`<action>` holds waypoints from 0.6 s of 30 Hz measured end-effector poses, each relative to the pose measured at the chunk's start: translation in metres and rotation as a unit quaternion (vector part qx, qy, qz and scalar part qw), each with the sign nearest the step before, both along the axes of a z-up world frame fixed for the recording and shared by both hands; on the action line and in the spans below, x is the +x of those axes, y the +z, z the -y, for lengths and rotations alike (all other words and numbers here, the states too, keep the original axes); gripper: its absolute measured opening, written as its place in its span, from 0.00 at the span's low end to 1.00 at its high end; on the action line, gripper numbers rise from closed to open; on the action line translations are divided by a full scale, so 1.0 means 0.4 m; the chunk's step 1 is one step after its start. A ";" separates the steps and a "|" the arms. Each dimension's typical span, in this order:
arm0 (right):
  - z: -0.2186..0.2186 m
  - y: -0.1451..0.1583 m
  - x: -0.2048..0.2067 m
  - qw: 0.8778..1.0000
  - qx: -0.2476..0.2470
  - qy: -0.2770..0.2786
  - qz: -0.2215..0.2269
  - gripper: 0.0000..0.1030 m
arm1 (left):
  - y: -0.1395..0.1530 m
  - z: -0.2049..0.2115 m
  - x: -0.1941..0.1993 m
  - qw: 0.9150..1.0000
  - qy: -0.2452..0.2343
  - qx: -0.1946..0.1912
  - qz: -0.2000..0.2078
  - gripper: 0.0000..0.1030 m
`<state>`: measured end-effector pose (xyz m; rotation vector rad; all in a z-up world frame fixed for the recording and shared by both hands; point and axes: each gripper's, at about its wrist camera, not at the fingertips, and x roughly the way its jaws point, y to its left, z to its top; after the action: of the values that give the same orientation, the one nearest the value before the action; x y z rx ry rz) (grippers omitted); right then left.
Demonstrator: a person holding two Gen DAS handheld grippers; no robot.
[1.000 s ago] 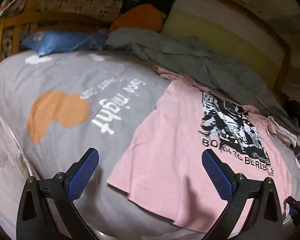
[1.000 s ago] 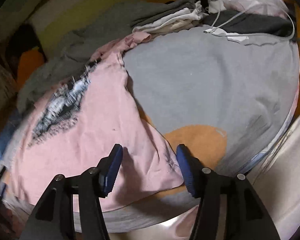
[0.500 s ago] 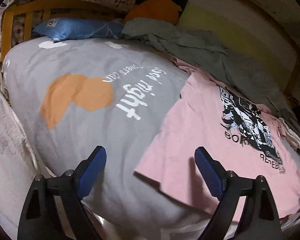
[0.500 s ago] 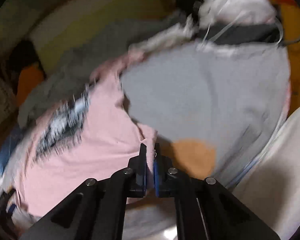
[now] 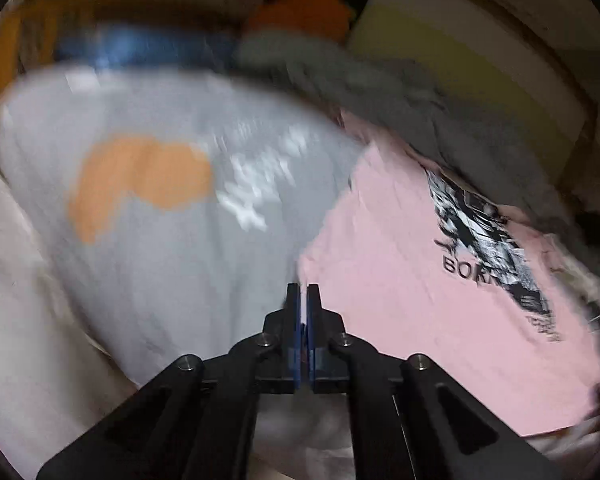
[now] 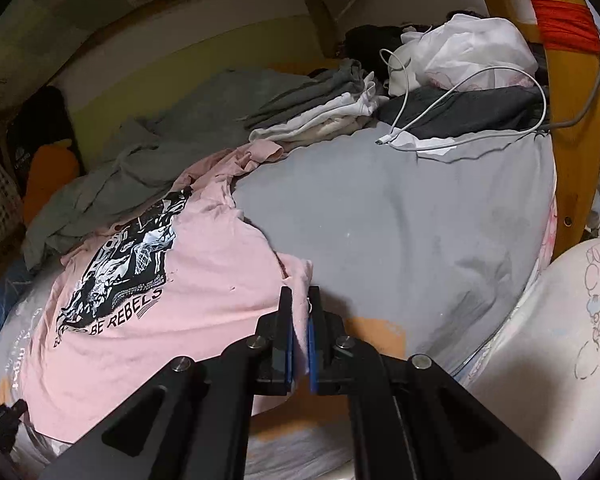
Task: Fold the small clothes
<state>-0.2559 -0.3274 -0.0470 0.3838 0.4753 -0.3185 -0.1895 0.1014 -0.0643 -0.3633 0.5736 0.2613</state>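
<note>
I see the pink T-shirt (image 6: 203, 264) lying spread, print side up, on the grey duvet (image 6: 400, 216) that covers the bed. Its black-and-white graphic (image 6: 127, 256) reads "BE REBELS" in the right wrist view.

My right gripper (image 6: 299, 298) has its jaws pressed together on a raised corner of the shirt's hem; pink cloth stands visibly between the blue pads (image 6: 288, 340).

My left gripper (image 5: 303, 294) also has its jaws brought together, at the shirt's near left corner. The left wrist view is motion-blurred, and I cannot tell for certain whether cloth is caught between the pads.

Beyond the shirt, a crumpled grey garment (image 6: 147, 160) lies against the far side of the bed. A stack of folded clothes (image 6: 332, 108) sits to its right, near a white cable (image 6: 440, 120) draped over a dark garment (image 6: 468, 112). An orange patch (image 5: 139, 180) and white lettering mark the duvet left of the shirt.
</note>
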 end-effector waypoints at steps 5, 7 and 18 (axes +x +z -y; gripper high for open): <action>-0.026 0.070 -0.065 0.996 -0.052 -0.025 0.070 0.04 | 0.145 0.033 -0.095 0.992 0.025 0.072 0.098 0.02; -0.032 0.115 -0.121 0.990 -0.067 -0.042 0.117 0.04 | 0.211 0.015 -0.151 0.987 0.040 0.072 0.138 0.02; -0.059 0.134 -0.155 0.993 -0.073 -0.038 0.087 0.04 | 0.213 0.000 -0.136 0.996 0.046 0.061 0.048 0.02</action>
<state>-0.3179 -0.3037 0.0066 0.2839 0.2641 -0.3869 -0.2437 0.1015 0.0207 -0.2827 0.4453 0.3634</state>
